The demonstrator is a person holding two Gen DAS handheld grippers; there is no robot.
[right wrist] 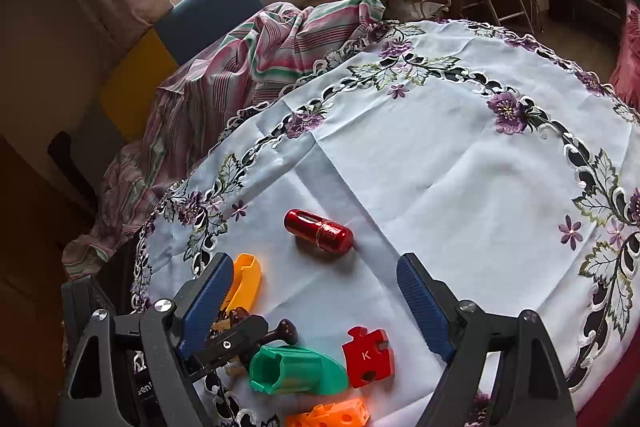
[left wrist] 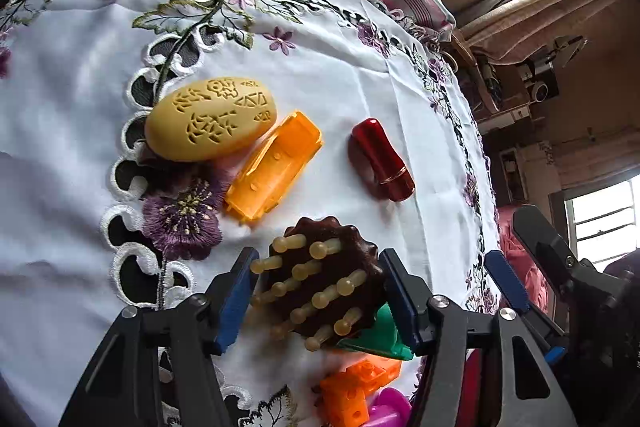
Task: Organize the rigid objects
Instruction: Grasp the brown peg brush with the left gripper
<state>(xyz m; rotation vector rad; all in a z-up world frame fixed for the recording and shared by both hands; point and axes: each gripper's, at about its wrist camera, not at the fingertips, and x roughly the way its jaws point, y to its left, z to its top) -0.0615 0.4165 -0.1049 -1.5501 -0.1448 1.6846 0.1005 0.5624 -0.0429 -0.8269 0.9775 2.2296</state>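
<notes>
A dark brown massager [left wrist: 324, 279] with beige knobbed pegs sits tilted between the blue pads of my left gripper [left wrist: 318, 267], which is shut on it; one pad is against its scalloped rim, the other against its peg tips. It leans over a green plastic piece [left wrist: 380, 335]. My right gripper [right wrist: 316, 303] stands open just to the right, above the cloth, with nothing gripped. Beyond lie a red capsule [left wrist: 382, 161], an orange translucent case [left wrist: 274, 167] and a yellow carved oval [left wrist: 210, 119]. In the right wrist view the massager is mostly hidden.
Near the front edge of the white embroidered tablecloth [right wrist: 460, 167] lie a red puzzle piece marked K [right wrist: 368, 357], an orange holed block [right wrist: 332, 415] and a pink item [left wrist: 388, 407]. Striped fabric [right wrist: 248, 59] is heaped at the far side.
</notes>
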